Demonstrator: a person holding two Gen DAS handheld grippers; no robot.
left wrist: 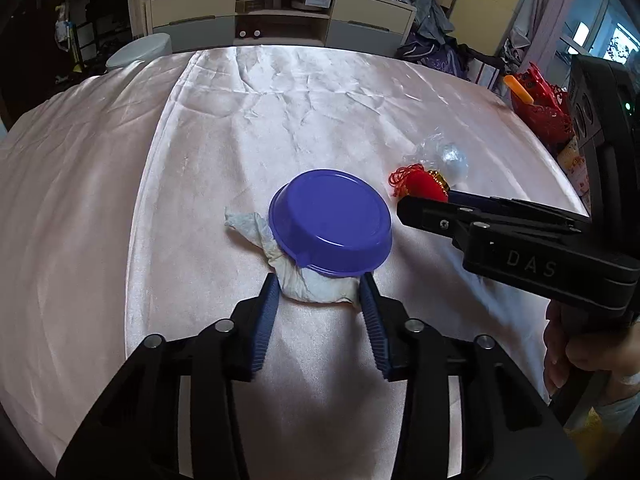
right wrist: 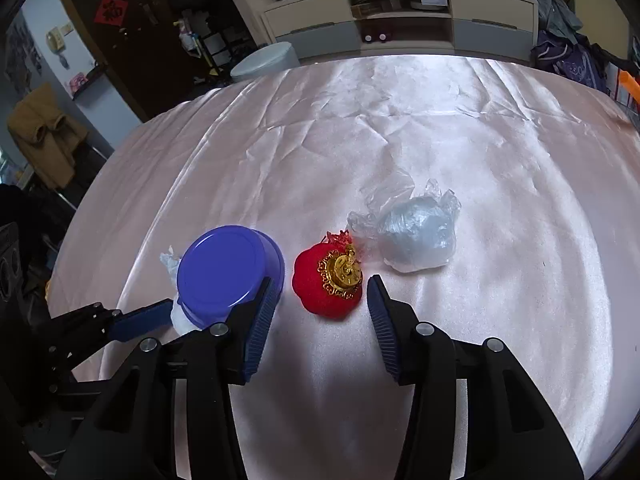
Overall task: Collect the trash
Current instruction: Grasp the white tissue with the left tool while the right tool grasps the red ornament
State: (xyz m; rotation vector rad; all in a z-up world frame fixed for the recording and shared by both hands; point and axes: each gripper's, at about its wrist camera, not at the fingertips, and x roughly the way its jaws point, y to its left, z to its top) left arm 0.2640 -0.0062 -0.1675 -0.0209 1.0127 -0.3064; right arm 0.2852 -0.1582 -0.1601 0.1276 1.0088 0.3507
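A purple bowl (left wrist: 330, 222) lies upside down on the pink cloth, resting partly on a crumpled white tissue (left wrist: 308, 284). My left gripper (left wrist: 320, 286) is open, its fingers on either side of the tissue's near end. A red ornament with a gold top (right wrist: 328, 280) lies right of the bowl (right wrist: 226, 268). A crumpled clear plastic bag (right wrist: 416, 236) lies just beyond the ornament. My right gripper (right wrist: 322, 288) is open, its fingers on either side of the ornament's near part; it shows in the left wrist view (left wrist: 424, 204) too.
The pink satin cloth (right wrist: 400, 140) covers a round table. A pale round stool (right wrist: 266, 60) stands beyond its far left edge. A cabinet (right wrist: 400, 20) lines the back wall. A red basket (left wrist: 540, 108) sits off the table's right edge.
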